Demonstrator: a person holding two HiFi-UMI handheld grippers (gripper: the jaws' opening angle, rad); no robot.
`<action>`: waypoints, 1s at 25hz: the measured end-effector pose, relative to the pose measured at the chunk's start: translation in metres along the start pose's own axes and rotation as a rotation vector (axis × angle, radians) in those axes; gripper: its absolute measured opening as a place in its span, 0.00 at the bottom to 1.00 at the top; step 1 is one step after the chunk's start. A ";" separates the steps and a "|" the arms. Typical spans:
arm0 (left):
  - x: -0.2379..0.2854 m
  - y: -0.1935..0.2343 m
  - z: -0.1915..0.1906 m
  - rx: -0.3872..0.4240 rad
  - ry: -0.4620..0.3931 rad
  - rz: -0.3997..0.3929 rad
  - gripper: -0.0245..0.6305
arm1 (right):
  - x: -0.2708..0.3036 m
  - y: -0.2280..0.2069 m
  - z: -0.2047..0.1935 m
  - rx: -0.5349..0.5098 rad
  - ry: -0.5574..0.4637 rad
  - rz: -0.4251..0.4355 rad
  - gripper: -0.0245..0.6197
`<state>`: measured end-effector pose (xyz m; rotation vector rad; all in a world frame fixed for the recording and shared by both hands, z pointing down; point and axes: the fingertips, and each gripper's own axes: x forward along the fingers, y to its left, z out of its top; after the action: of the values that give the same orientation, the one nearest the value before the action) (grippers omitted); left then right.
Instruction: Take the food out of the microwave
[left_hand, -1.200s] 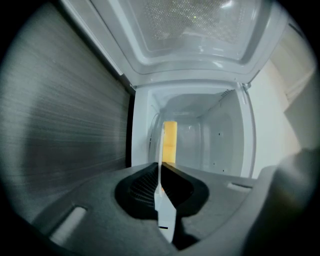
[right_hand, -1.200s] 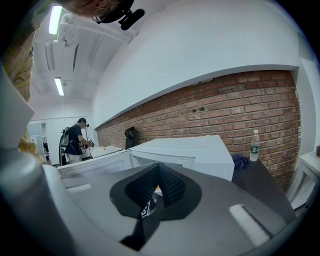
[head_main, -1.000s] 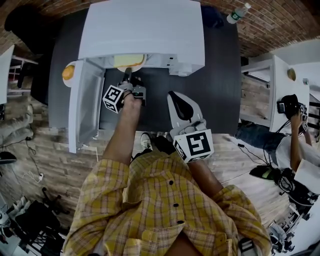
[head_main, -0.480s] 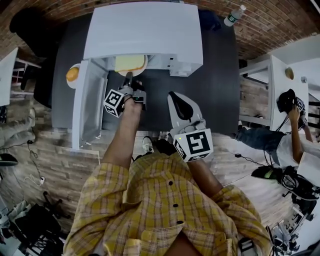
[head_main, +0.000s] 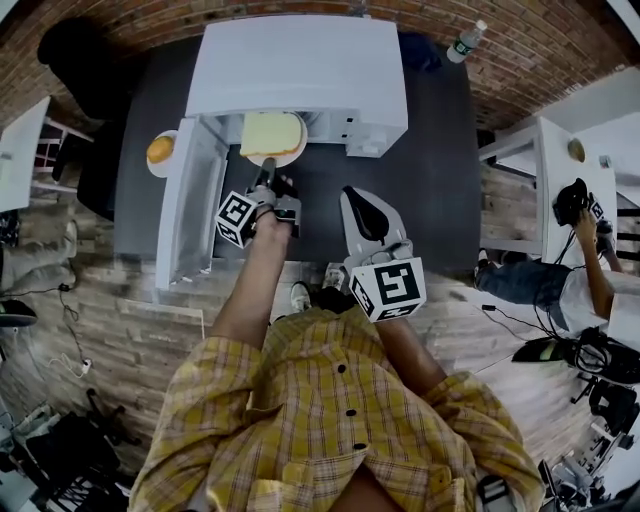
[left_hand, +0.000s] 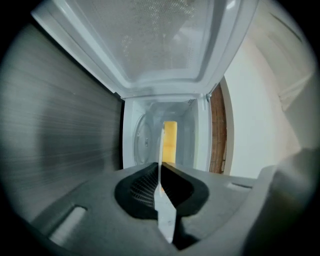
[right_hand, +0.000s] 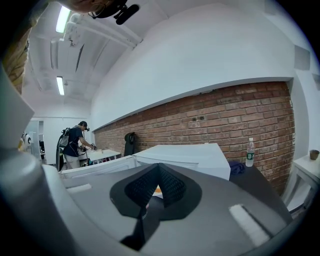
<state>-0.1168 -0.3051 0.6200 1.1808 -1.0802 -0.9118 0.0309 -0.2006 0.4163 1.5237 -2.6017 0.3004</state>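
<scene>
**Left jaws hold the plate at the microwave's mouth**

A white microwave (head_main: 300, 60) sits on a dark bench (head_main: 420, 170). Its door (head_main: 190, 215) is swung open to the left side. A white plate (head_main: 296, 154) with a flat yellow piece of food (head_main: 270, 132) on it sits right at the opening, and the near part of the plate sticks out past the front.

The left gripper (head_main: 267, 172) has its jaws squeezed tight on the near rim of the plate. In the left gripper view the thin white rim runs right between the jaws, and the food shows behind it, with the inside of the microwave all around.

The right gripper (head_main: 354, 197) is out over the bench, just to the right of the plate and not touching it. Its jaws are pressed together with nothing in them.

A small dish with an orange (head_main: 160, 149) sits to the left of the door. A water bottle (head_main: 462, 38) stands at the far right corner of the bench.
</scene>
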 end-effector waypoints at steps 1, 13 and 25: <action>-0.005 -0.003 -0.001 0.002 0.004 -0.003 0.05 | -0.002 0.001 0.000 -0.003 0.000 -0.007 0.05; -0.066 -0.047 -0.016 0.028 0.022 -0.034 0.05 | -0.022 0.020 0.003 -0.003 -0.034 -0.031 0.05; -0.112 -0.093 -0.021 0.043 0.014 -0.058 0.05 | -0.022 0.036 0.006 0.007 -0.053 -0.021 0.05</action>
<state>-0.1250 -0.2092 0.5092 1.2575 -1.0637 -0.9277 0.0103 -0.1657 0.4017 1.5811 -2.6261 0.2706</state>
